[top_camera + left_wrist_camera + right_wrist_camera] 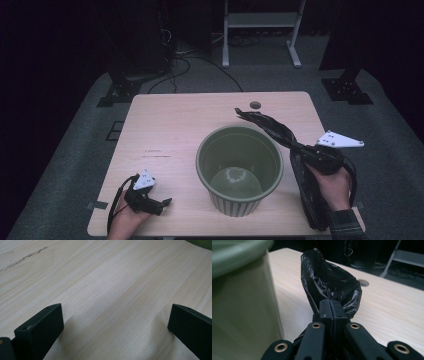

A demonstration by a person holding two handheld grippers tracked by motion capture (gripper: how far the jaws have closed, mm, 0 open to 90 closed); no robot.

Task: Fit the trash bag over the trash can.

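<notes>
Right of green bin [239,170] | right hand-held gripper [331,308] pinching black bag [329,287] | left hand-held gripper [115,322] spread

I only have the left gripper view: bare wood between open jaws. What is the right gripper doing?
Observer: The right gripper is shut on a black bag.
Operator: Where's the bag going?
Observer: A green bin stands mid-table; the bag is held beside its right side, outside it.
Operator: Anything in the bin?
Observer: The high view shows its bottom bare, no liner.
</notes>
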